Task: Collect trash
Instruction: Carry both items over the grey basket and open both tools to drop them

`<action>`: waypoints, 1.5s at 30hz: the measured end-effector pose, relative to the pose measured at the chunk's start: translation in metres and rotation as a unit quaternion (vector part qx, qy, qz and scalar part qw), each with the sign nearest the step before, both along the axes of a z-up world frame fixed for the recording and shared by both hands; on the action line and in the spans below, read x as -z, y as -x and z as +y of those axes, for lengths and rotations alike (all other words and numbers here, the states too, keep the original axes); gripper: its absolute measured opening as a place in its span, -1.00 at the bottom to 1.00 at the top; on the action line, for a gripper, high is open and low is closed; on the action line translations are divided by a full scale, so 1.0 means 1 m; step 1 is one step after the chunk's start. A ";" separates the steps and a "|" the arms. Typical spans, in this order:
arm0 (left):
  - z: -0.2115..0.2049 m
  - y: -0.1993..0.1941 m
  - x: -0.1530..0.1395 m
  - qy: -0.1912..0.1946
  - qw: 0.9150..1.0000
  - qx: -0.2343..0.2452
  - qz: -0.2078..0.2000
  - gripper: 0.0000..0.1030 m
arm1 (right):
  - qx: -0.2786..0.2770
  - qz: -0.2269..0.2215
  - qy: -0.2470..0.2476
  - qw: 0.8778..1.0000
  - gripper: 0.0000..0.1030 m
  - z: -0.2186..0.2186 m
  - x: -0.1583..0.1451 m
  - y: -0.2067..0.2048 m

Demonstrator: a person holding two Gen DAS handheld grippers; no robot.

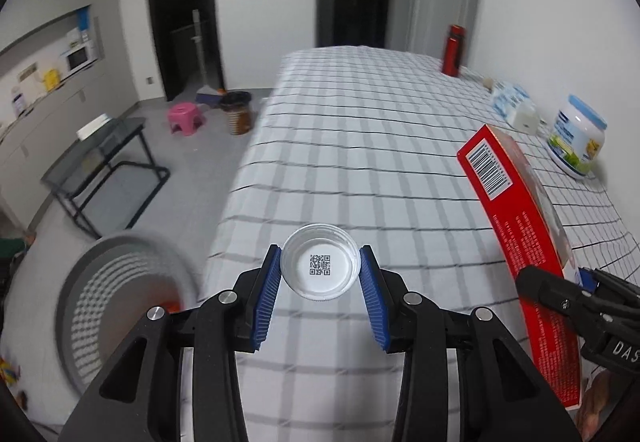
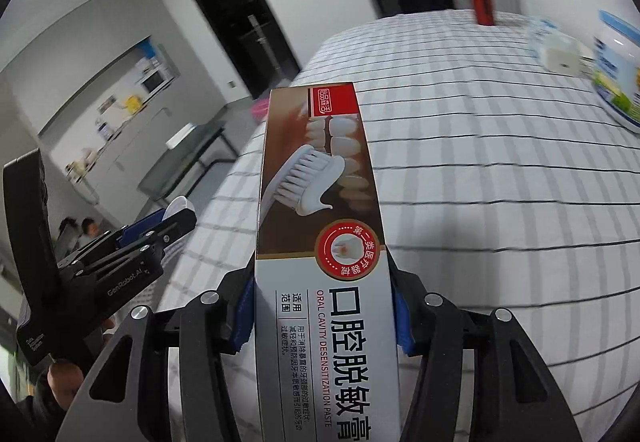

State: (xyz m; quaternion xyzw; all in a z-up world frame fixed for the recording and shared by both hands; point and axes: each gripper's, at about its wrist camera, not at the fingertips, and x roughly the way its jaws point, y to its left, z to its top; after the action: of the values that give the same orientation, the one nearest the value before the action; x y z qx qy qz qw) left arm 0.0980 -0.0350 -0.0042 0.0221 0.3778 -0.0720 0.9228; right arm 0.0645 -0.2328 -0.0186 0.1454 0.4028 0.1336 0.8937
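1. The left gripper (image 1: 320, 272) clamps a white plastic lid (image 1: 319, 267) between its blue pads, the open side facing the camera.
2. The right gripper (image 2: 324, 316) is closed on a toothpaste box (image 2: 320, 210), which sticks out forward past the fingers.
3. Both grippers point downward over a table with a checked cloth (image 1: 360, 146).
4. A grey mesh bin (image 1: 120, 306) stands on the floor, left of the table.

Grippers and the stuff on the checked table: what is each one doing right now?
Left gripper: shut on the small white plastic cap.
Right gripper: shut on the long red toothpaste box.
Red bottle: upright on the table.
White jar with blue lid: upright, lid on.
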 end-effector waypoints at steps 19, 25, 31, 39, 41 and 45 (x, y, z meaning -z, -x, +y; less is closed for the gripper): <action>0.212 0.031 0.027 -0.016 0.984 -0.177 0.026 -0.24 | -0.177 0.018 0.018 0.984 0.01 0.229 0.014 -0.028; 0.235 0.023 0.049 -0.006 0.980 -0.193 0.050 -0.23 | -0.208 0.039 0.047 0.976 0.01 0.271 0.026 -0.038; 0.247 0.025 0.059 0.004 0.977 -0.204 0.060 -0.23 | -0.227 0.063 0.063 0.970 0.01 0.294 0.036 -0.048; 0.257 0.031 0.058 0.008 0.975 -0.217 0.057 0.12 | -0.232 0.047 0.067 0.969 0.27 0.308 0.028 -0.050; 0.258 0.032 0.056 0.009 0.975 -0.217 0.055 0.12 | -0.231 0.043 0.068 0.970 0.27 0.310 0.026 -0.048; 0.258 0.033 0.054 0.009 0.974 -0.219 0.054 0.12 | -0.225 0.041 0.064 0.971 0.27 0.307 0.026 -0.046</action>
State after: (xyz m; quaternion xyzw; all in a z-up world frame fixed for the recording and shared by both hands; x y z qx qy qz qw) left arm 0.0649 0.2226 -0.0579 -0.0731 0.4220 0.1274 0.8946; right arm 0.1106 0.0743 -0.0450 -0.0011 0.4696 0.2995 0.8305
